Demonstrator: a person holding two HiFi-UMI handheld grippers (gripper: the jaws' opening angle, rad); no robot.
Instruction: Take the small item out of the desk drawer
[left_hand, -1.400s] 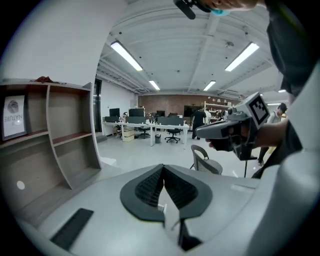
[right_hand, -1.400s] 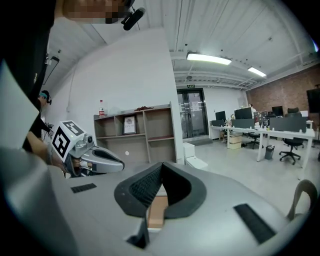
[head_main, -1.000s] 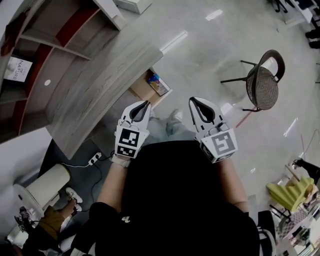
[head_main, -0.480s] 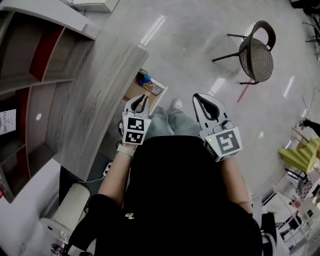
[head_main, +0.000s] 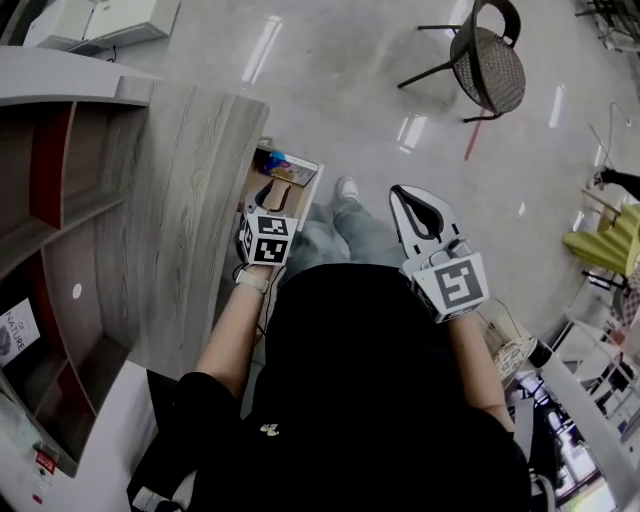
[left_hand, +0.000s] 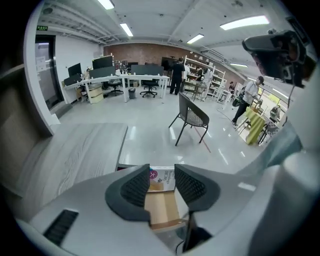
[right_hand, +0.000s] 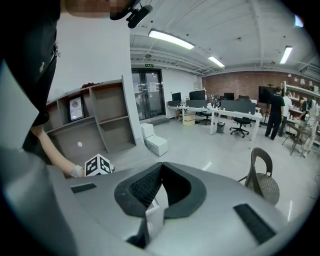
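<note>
The wooden drawer (head_main: 300, 181) stands pulled out from under the grey desk top (head_main: 190, 210). A small white printed box (left_hand: 162, 178) lies at its far end and shows as a colourful patch (head_main: 283, 162) from above. My left gripper (head_main: 277, 192) hangs just above the drawer's near end and points into it. Its jaws are opening, with nothing between them; through the gap of the left gripper (left_hand: 162, 169) I see the brown drawer floor (left_hand: 161, 210). My right gripper (head_main: 400, 194) is held to the right over the person's legs, away from the drawer, shut and empty (right_hand: 160, 164).
A shelf unit (head_main: 60, 200) backs the desk on the left. A dark mesh chair (head_main: 490, 60) stands on the glossy floor beyond the drawer. The person's legs and shoes (head_main: 345, 190) are right beside the drawer. Office desks and people are far off.
The left gripper has moved forward and down toward the open drawer, and its jaws have parted from shut. The right gripper stays shut at about the same place.
</note>
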